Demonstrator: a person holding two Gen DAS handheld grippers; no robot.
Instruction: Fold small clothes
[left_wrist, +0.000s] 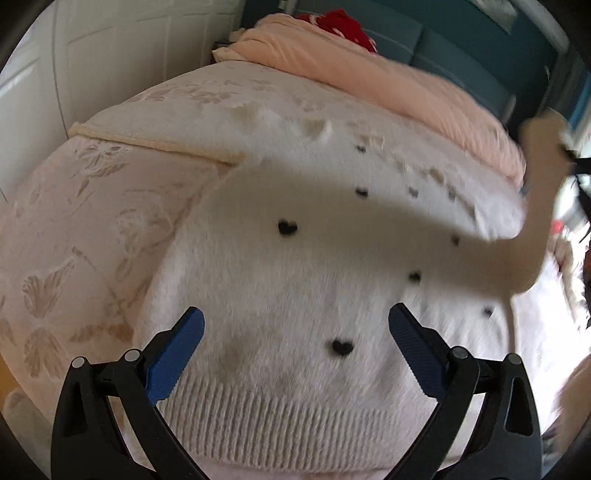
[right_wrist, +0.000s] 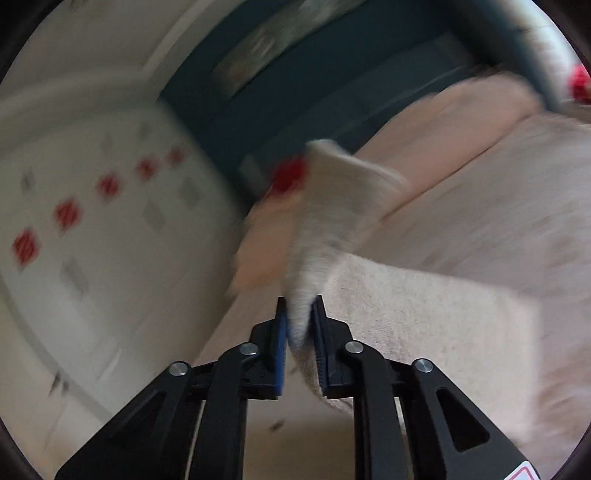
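Observation:
A white fuzzy sweater (left_wrist: 295, 266) with small black hearts lies flat on the bed, ribbed hem nearest me. My left gripper (left_wrist: 295, 325) is open just above its lower part, holding nothing. My right gripper (right_wrist: 300, 314) is shut on the sweater's sleeve (right_wrist: 332, 206) and holds it lifted off the bed. In the left wrist view that sleeve (left_wrist: 532, 206) rises at the right edge, blurred, casting a shadow across the sweater.
The bed has a cream floral cover (left_wrist: 74, 236). A peach blanket (left_wrist: 369, 74) and a red item (left_wrist: 347, 26) lie at the far end. White doors (left_wrist: 110, 55) stand at left; a teal wall (right_wrist: 295, 92) is behind.

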